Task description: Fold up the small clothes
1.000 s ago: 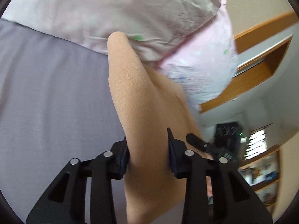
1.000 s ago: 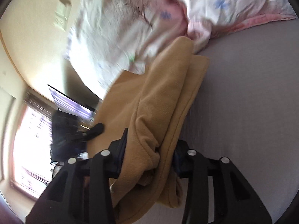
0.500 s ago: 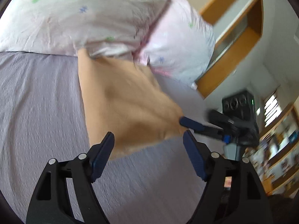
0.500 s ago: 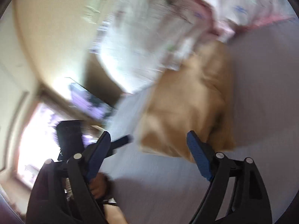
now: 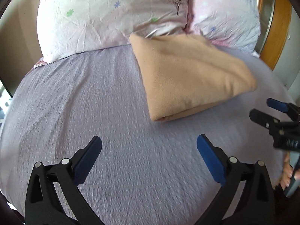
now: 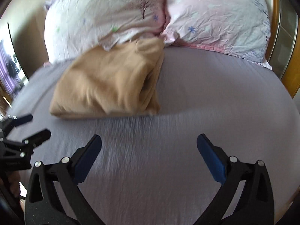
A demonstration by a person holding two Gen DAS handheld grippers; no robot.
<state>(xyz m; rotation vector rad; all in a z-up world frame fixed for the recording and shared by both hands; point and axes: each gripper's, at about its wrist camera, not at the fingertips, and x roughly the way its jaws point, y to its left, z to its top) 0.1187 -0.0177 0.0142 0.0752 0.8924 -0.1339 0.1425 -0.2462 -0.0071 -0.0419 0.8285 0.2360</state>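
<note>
A tan fleece garment (image 5: 189, 73) lies folded in a thick bundle on the lavender bed sheet (image 5: 93, 103), its far end against the pillows. It also shows in the right wrist view (image 6: 108, 82). My left gripper (image 5: 149, 144) is open and empty, hovering over the sheet short of the garment's near edge. My right gripper (image 6: 149, 144) is open and empty, also back from the garment. The right gripper also shows at the right edge of the left wrist view (image 5: 270, 110), and the left gripper at the left edge of the right wrist view (image 6: 28, 127).
Two floral pillows (image 5: 112, 15) (image 5: 225, 16) lie at the head of the bed. A wooden frame (image 5: 277, 28) stands at the right. A beige wall (image 6: 24, 9) is behind the pillows, and a window (image 6: 7, 65) is at far left.
Both grippers were shut on the tan garment a second ago. They opened, let it drop onto the sheet by the pillows, and have drawn back towards me.
</note>
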